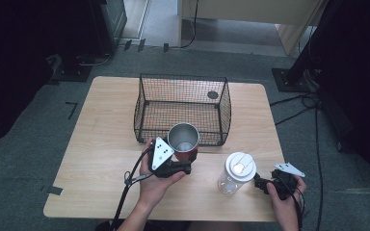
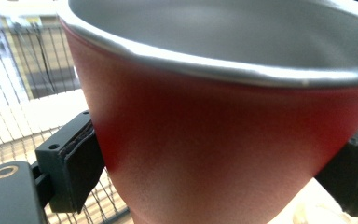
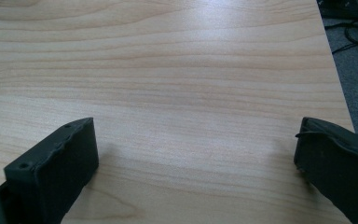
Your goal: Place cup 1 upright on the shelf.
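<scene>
A wooden table (image 1: pixel 101 144) on grey carpet carries a wire basket (image 1: pixel 183 108); in the high view the left gripper (image 1: pixel 185 161) grasps a red metal cup (image 1: pixel 183 141) just in front of the basket, with a lidded clear jar (image 1: pixel 236 172) to its right and the right gripper (image 1: pixel 260 183) just beside the jar. In the left gripper view both pads (image 2: pixel 81 163) press the cup's red wall (image 2: pixel 205 154), the basket mesh behind it. In the right gripper view the jaws stand wide apart and released over bare wood (image 3: pixel 186 93).

Left hand (image 1: pixel 156 180) at lower centre of high view, holds left gripper (image 1: pixel 185 156), jaws pressed on both sides of red cup (image 1: pixel 183 142). Right hand (image 1: pixel 286 197) at lower right, right gripper (image 1: pixel 259 182) jaws wide apart, holding nothing.
</scene>
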A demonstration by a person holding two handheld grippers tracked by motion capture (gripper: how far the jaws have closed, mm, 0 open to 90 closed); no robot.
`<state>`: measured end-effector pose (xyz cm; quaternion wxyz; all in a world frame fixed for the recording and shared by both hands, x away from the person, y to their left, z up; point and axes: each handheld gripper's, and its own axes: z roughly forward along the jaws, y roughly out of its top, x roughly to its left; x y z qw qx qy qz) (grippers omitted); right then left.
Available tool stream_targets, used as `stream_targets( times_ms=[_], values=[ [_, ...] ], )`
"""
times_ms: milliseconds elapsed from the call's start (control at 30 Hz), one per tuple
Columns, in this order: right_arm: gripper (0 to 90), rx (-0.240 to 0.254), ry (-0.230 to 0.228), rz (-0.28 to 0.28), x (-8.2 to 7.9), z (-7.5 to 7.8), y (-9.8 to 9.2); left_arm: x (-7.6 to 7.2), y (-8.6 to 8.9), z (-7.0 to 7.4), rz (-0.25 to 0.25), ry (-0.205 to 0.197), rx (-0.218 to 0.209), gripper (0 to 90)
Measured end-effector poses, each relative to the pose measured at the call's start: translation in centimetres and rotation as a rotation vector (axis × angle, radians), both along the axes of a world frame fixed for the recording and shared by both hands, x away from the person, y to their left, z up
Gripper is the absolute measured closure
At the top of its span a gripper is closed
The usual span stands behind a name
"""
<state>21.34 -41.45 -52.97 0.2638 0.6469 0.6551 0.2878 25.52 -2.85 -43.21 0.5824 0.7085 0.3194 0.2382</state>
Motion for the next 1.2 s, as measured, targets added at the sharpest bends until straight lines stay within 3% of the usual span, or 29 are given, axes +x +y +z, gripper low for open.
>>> stream_targets(
  times_ms=[167,267,433,533,667,767,833,967,1200],
  values=[
    [0.0,0.001,0.0,-0.001,0.0,0.0,0.0,0.2,0.4,0.5,-0.007,-0.018,-0.026,8.1],
    [0.0,0.001,0.001,-0.001,0.0,0.0,0.0,0.4,0.6,0.8,0.01,-0.044,-0.022,8.1],
    [0.0,0.003,0.001,-0.002,0.0,0.0,0.0,0.8,1.0,1.1,0.042,-0.08,-0.055,8.1],
    [0.0,0.001,0.0,0.0,0.0,0.0,0.0,1.2,1.3,1.6,0.06,-0.1,-0.107,8.1],
    [0.0,0.0,0.0,0.0,0.0,0.0,0.0,1.7,1.6,2.0,0.084,-0.117,-0.117,8.2],
    [0.0,0.001,0.0,0.0,0.0,0.0,0.0,2.5,2.2,2.3,0.112,-0.128,-0.166,8.2],
    [0.0,0.001,0.0,0.0,0.0,0.0,0.0,2.7,2.3,2.4,0.118,-0.13,-0.177,8.2],
    [0.0,0.001,0.001,-0.001,0.0,0.0,0.0,3.5,2.4,2.7,0.147,-0.157,-0.157,8.2],
    [0.0,0.003,0.001,-0.001,0.0,0.0,0.0,5.2,2.1,3.3,0.194,-0.204,-0.173,8.2]
  ],
)
